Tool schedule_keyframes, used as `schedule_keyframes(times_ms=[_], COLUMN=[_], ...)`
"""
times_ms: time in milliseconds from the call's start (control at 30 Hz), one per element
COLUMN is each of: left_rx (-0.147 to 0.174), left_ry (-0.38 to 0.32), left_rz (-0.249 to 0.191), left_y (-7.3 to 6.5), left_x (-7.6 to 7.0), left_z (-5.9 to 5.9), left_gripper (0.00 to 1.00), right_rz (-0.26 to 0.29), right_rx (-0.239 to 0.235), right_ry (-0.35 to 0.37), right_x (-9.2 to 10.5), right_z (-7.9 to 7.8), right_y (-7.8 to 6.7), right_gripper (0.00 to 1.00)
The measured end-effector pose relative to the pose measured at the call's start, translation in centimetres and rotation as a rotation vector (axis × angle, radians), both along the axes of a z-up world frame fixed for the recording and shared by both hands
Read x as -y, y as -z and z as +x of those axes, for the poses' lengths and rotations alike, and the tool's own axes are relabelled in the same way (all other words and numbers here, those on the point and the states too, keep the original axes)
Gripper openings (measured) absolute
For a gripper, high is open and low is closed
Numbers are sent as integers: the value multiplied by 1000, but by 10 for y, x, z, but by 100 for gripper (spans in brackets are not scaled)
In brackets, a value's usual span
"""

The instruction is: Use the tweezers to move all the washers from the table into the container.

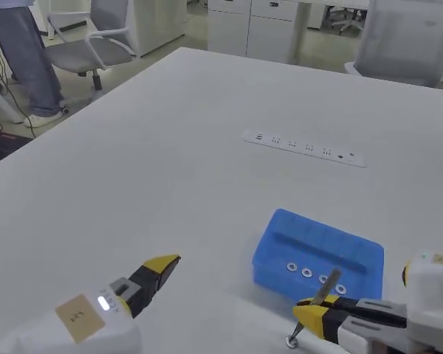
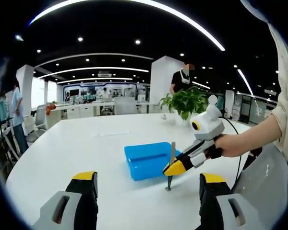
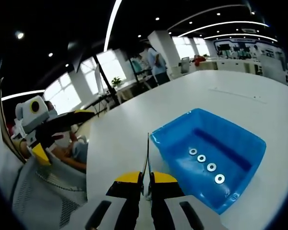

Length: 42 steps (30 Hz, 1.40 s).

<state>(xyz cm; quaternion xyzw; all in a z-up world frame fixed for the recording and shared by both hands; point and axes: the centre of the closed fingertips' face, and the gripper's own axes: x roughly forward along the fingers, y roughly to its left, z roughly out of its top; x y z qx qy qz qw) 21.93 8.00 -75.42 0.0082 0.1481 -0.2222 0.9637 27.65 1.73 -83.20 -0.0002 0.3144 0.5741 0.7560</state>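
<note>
Blue container (image 1: 321, 228) sits at about 5 o'clock in the head view, with four washers (image 1: 307, 273) lying in a row on its floor. At roughly 6 o'clock from it, just off its near wall, the tweezers (image 1: 327, 286) slant down to the desk (image 1: 170, 162). Their tip rests on what looks like one more washer (image 1: 292, 341) (small, and hard to be sure of). The right gripper (image 3: 146, 178) has its fingers (image 3: 129, 178) pressed together on the tweezers' shank. The left gripper (image 2: 148, 178) hangs at 9 o'clock of the container, well apart from it, fingers spread and holding nothing. A washer is probably light, stiff, thin and slick, and it lies flat against the desk, so it will likely skate or flip if pinched carelessly. I judge the best hold is across the ring, one tip through the hole and one at the outer edge, squeezed gently.
</note>
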Motion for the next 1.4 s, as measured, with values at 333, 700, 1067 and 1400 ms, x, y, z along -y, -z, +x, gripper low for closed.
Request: schedule_keyframes(times_ms=[333,700,1067,1400], left_rx=[1,1,4,5], left_ry=[-5,0,-1,4], left_rz=[-1,3,0,0], left_y=[0,0,-1,-1], left_x=[-1,0,0,1], left_z=[0,0,0,0], left_gripper=[89,89,89,89], right_rz=[-23,-136,-121,8], right_rx=[102,348,318,266], right_ry=[-98,-278,-188,-115], right_x=[-4,-10,-11,-11], right_z=[-8,-28,-13,6], right_y=[1,3,-3,-46], right_gripper=[4,3,2,3])
